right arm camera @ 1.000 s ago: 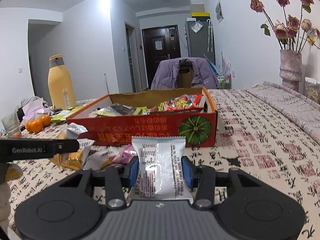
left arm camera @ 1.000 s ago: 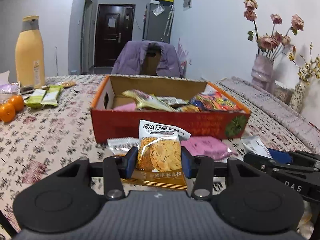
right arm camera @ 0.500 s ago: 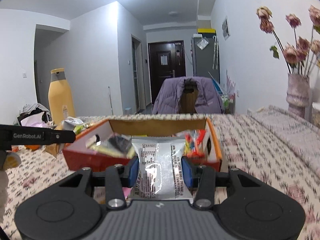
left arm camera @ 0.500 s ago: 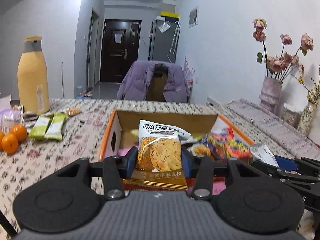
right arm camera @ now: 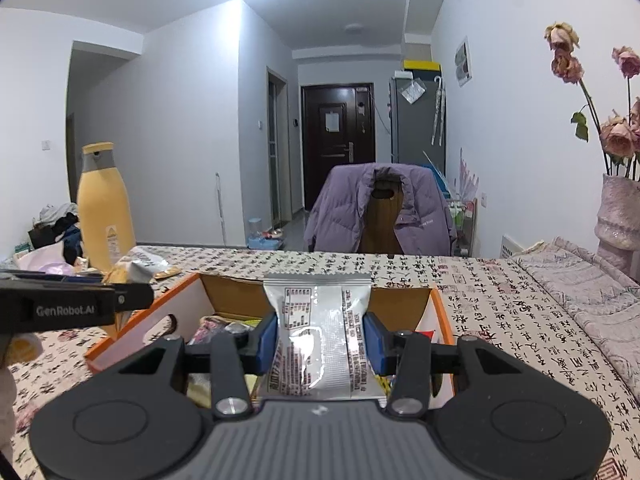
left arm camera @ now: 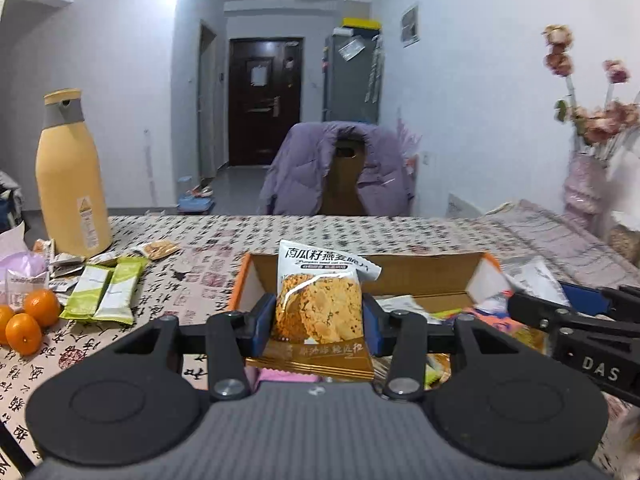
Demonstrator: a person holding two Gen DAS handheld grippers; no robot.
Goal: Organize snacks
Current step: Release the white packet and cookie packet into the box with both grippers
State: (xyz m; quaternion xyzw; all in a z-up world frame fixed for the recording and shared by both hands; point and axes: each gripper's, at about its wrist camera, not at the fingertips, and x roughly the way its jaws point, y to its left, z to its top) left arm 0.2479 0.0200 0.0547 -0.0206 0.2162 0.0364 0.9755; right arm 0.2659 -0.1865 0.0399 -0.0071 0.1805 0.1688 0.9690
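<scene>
The left gripper [left arm camera: 319, 318] pinches a cookie packet [left arm camera: 319, 310] upright between its blue pads, over the open cardboard box [left arm camera: 424, 270] of snacks on the worktop [left arm camera: 192, 280]. The right gripper [right arm camera: 320, 338] clamps a silver packet [right arm camera: 318, 332] the same way — above the same box. Two green bars [left arm camera: 102, 294] lie left of the box, near three oranges [left arm camera: 28, 320].

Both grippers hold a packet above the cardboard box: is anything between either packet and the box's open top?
Nothing visible. The cookie packet in the left gripper and the silver packet in the right gripper both hang over the open cardboard box, which has no lid and holds only loose snacks.
</scene>
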